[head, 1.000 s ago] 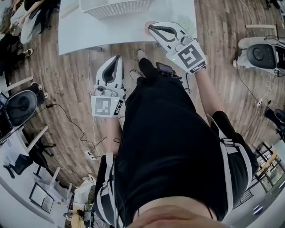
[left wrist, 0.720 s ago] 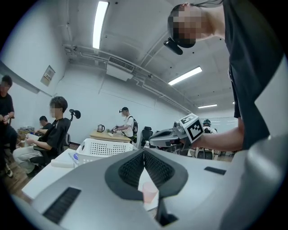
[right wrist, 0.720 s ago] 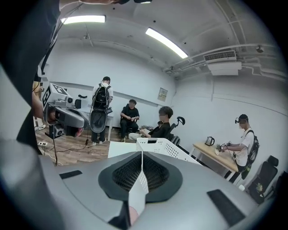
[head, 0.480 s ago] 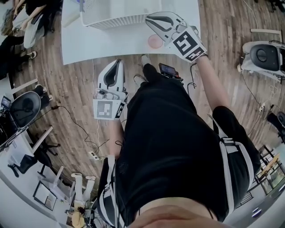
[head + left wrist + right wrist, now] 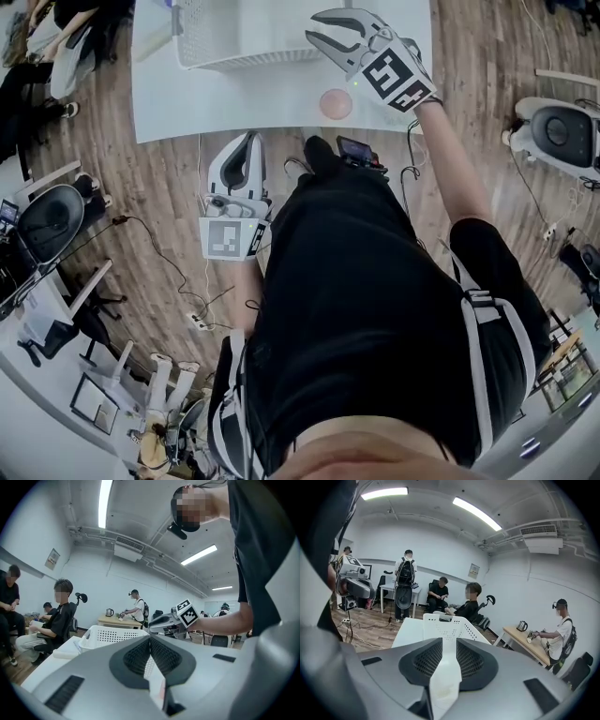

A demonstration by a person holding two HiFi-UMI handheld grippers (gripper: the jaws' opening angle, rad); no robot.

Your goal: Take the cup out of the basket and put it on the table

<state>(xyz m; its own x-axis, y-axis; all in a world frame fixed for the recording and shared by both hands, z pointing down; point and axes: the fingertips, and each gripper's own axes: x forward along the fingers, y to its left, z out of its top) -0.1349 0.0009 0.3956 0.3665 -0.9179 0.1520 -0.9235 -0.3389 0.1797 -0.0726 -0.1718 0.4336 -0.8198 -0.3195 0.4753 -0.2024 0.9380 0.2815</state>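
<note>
A small pink cup [image 5: 336, 103] stands on the white table [image 5: 187, 94], close to its front edge. The white perforated basket [image 5: 244, 33] sits further back; it also shows as the basket [image 5: 108, 637] and the basket [image 5: 450, 627]. My right gripper [image 5: 312, 30] hovers beyond the cup, beside the basket's right end. Its jaws are opening and nothing is between them; in the right gripper view the right gripper [image 5: 449, 644] shows only bare table in the gap. My left gripper [image 5: 251, 139] hangs over the floor just short of the table edge, shut and empty, seen from its own camera as the left gripper [image 5: 150, 639].
Wooden floor with cables [image 5: 178, 272] lies around the table. Office chairs [image 5: 47, 225] stand at the left and a round grey device [image 5: 562, 131] at the right. Several people sit and stand beyond the table; one person [image 5: 136, 606] works at a side table with a kettle [image 5: 521, 626].
My right gripper has moved off the pink cup toward the basket, and its jaws have parted. The cup stays on the table. The left gripper has barely moved.
</note>
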